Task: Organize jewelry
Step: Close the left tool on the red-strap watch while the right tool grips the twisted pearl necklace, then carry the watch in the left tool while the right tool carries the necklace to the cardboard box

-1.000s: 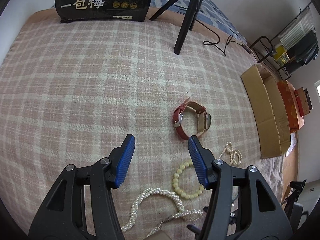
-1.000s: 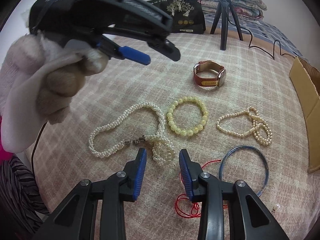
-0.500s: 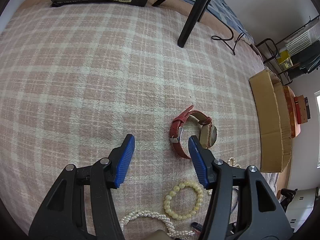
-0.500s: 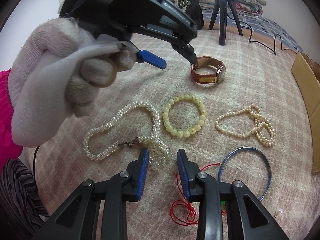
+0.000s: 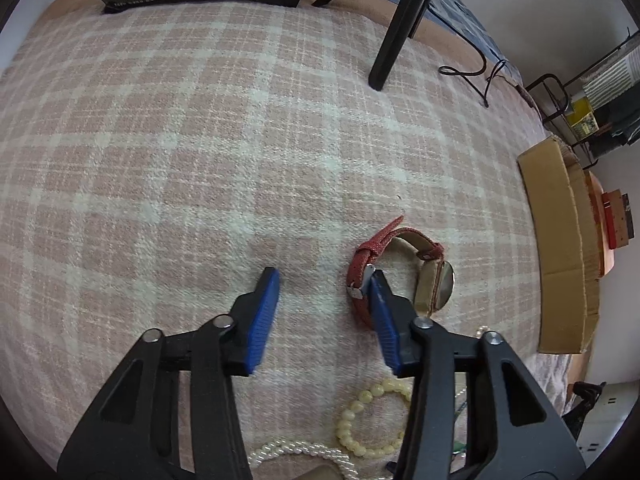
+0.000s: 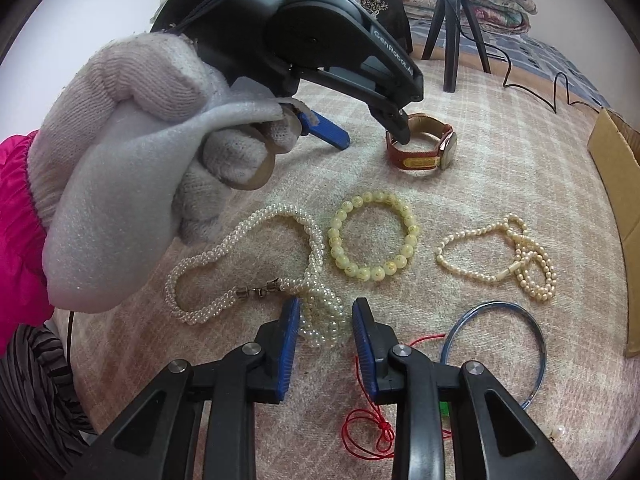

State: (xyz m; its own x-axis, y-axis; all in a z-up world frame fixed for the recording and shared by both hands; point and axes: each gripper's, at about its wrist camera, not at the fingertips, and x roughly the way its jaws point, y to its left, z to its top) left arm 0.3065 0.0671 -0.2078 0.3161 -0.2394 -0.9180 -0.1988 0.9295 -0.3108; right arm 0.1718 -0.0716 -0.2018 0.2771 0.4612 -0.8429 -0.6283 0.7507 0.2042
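Straddling the watch (image 5: 400, 276) strap, the left gripper (image 5: 324, 288) is nearer — jaws part-open and closing, nothing pinched yet; one finger inside the strap loop, watch offset right on the blanket (image 5: 200, 140).

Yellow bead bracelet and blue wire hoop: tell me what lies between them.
In the right wrist view, only bare plaid blanket lies between the yellow bead bracelet and the blue wire hoop; the thin pearl strand borders that stretch.

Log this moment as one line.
left tongs: closing, one finger inside watch strap loop | right tongs: closing, straddling pearl necklace bunch | nothing lifted
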